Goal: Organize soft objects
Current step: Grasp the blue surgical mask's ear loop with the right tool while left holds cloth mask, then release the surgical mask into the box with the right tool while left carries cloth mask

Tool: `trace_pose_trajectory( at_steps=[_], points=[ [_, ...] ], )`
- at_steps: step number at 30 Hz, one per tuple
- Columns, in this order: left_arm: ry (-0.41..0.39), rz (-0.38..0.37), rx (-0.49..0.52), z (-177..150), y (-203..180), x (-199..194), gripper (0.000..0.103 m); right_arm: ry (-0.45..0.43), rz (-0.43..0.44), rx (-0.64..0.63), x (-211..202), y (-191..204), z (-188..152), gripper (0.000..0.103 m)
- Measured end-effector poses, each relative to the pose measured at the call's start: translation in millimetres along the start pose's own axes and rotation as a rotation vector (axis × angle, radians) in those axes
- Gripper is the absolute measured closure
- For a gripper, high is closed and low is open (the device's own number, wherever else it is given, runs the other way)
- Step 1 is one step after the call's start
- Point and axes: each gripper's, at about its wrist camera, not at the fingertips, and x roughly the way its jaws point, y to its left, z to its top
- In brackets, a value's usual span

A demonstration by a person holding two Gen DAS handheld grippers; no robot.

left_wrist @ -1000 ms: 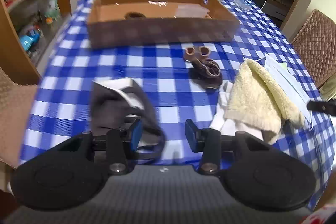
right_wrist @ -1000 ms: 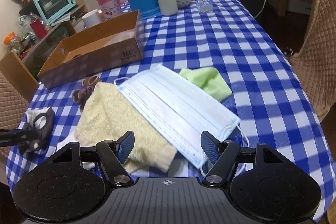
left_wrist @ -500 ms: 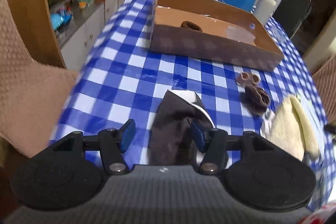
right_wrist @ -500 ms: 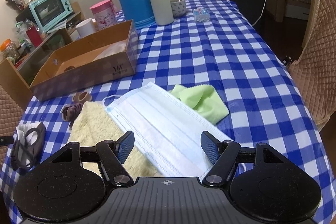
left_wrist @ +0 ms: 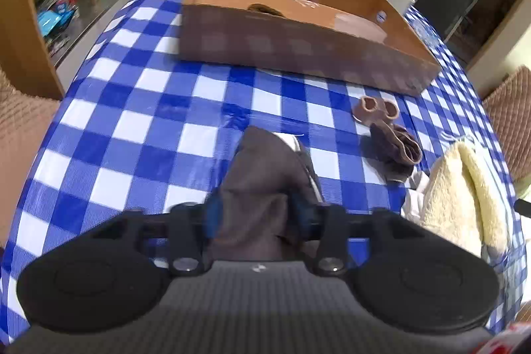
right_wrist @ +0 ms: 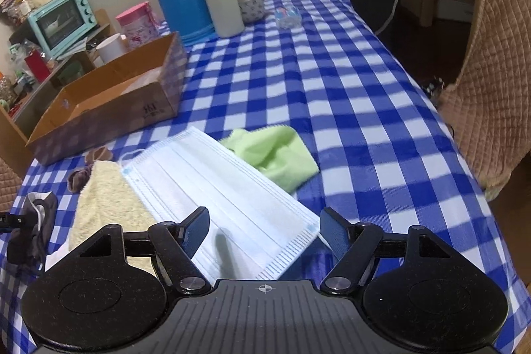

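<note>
Since the earlier frame the left gripper (left_wrist: 257, 216) has swung over the dark cloth (left_wrist: 265, 175) and its jaws have just been closing, now clamped on it at the table's near edge; right gripper (right_wrist: 264, 231) hangs open over the face mask (right_wrist: 225, 188); step in hand: pickup; next, judged: lift and carry to the cardboard box (left_wrist: 298, 45).

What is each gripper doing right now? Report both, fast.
Left gripper: jaws have just been closing, now shut on the dark grey cloth.
Right gripper: open, holding nothing, its fingers either side of the face mask.
</note>
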Motion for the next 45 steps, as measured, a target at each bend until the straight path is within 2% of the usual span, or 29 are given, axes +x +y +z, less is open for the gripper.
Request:
trace_pose_trajectory(
  at_steps=[1, 3, 11, 13, 15, 16, 18, 21, 26, 35, 41, 45],
  points=[
    [-0.002, 0.004, 0.015, 0.0, -2.4, 0.3, 0.080, 0.009, 0.000, 0.012, 1.2, -3.3, -0.9, 0.029],
    [-0.005, 0.015, 0.038, -0.2, -6.5, -0.2, 0.086, 0.027, 0.002, 0.036, 2.8, -7.7, -3.5, 0.029],
    [-0.007, 0.042, 0.051, -1.4, -12.2, -0.2, 0.087, 0.072, 0.063, 0.209, 3.2, -23.3, -19.7, 0.030],
    [-0.004, 0.040, 0.047, -0.8, -11.2, -0.5, 0.087, 0.076, 0.092, 0.251, 5.4, -26.4, -22.6, 0.042],
    [-0.005, 0.040, 0.050, -1.0, -10.5, -1.3, 0.087, 0.059, 0.114, 0.272, 5.5, -28.4, -23.1, 0.063],
    [-0.005, 0.042, 0.052, -1.1, -10.6, -1.5, 0.088, 0.058, 0.124, 0.283, 5.9, -29.4, -23.2, 0.068],
    [-0.008, 0.044, 0.058, -1.7, -10.8, -3.0, 0.089, 0.057, 0.143, 0.297, 6.3, -30.9, -22.0, 0.087],
    [-0.015, 0.051, 0.063, -2.4, -12.7, -5.3, 0.091, 0.029, 0.150, 0.281, 0.7, -30.5, -20.0, 0.102],
    [-0.022, 0.055, 0.063, -2.9, -13.7, -11.0, 0.093, -0.049, 0.183, 0.244, -14.7, -23.3, -13.6, 0.103],
    [-0.081, 0.061, 0.060, 0.9, -11.5, -37.6, 0.094, -0.185, 0.248, 0.193, -46.5, -6.1, 8.7, 0.103],
    [-0.134, 0.057, 0.051, 6.7, -8.5, -57.2, 0.094, -0.227, 0.283, 0.161, -61.5, 6.7, 20.5, 0.103],
    [-0.136, 0.052, 0.041, 6.6, -7.7, -59.3, 0.094, -0.181, 0.286, 0.180, -53.3, 10.4, 22.7, 0.102]
  ],
)
